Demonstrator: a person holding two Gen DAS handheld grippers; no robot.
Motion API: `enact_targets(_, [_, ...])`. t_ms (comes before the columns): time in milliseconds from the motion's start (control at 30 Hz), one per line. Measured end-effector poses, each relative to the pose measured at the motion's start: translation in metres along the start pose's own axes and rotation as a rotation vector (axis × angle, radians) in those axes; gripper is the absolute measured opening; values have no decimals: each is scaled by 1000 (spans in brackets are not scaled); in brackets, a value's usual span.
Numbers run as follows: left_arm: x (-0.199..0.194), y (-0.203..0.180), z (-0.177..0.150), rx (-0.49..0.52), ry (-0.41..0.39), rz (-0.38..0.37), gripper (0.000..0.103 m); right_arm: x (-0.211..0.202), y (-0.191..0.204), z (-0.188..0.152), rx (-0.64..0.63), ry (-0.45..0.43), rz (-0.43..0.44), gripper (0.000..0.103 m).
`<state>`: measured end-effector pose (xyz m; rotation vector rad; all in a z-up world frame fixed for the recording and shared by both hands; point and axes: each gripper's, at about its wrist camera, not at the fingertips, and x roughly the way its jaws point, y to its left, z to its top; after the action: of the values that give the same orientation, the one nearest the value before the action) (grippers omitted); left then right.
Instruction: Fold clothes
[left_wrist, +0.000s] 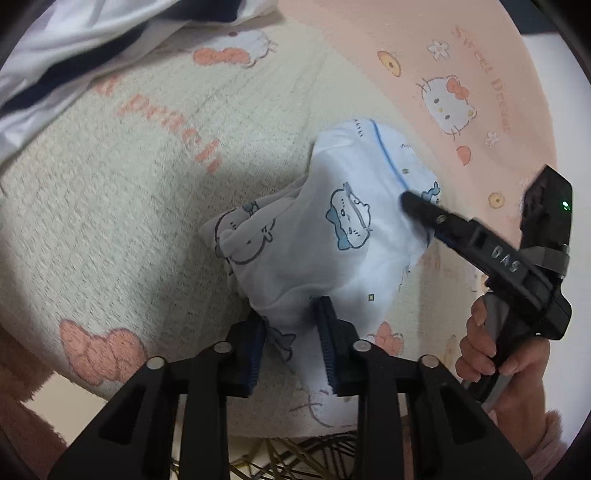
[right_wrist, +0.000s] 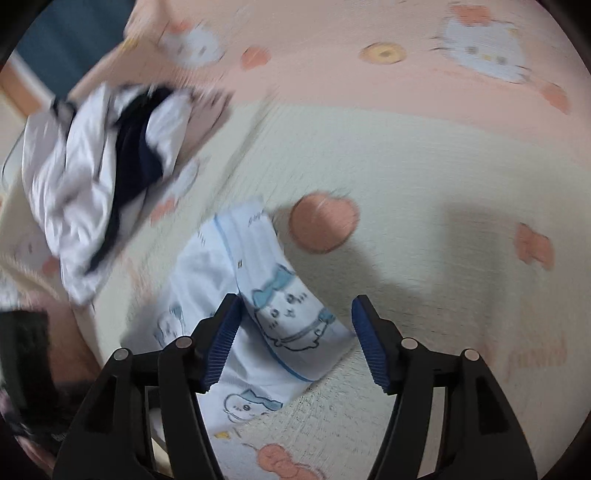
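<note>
Your left gripper (left_wrist: 295, 343) has its fingers part-open, with a fold of the pale blue cartoon-print garment (left_wrist: 332, 229) between them. Your right gripper (right_wrist: 295, 339) stands wide open, holding nothing; the garment lies beneath, stretching toward 11 o'clock on the blanket (right_wrist: 424, 166).

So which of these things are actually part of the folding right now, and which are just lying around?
In the job:
- small blue-trimmed cartoon garment
- left gripper, fabric between its pads
- right gripper, jaws apart over the garment

Lying about:
- white and navy clothes pile
- Hello Kitty blanket underneath everything
</note>
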<state>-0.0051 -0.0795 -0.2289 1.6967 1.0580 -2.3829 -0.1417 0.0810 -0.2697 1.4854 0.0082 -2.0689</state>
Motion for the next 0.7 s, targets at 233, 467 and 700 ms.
enact_targets(233, [-19, 4, 24, 43, -94, 111, 17, -10, 11, -18, -6, 58, 56, 37])
enact_targets(467, [-37, 3, 39, 107, -157, 224, 25, -49, 48, -57, -38, 91, 55, 42])
enact_targets(700, [-28, -8, 39, 146, -148, 211, 36, -52, 28, -52, 108, -6, -37, 58])
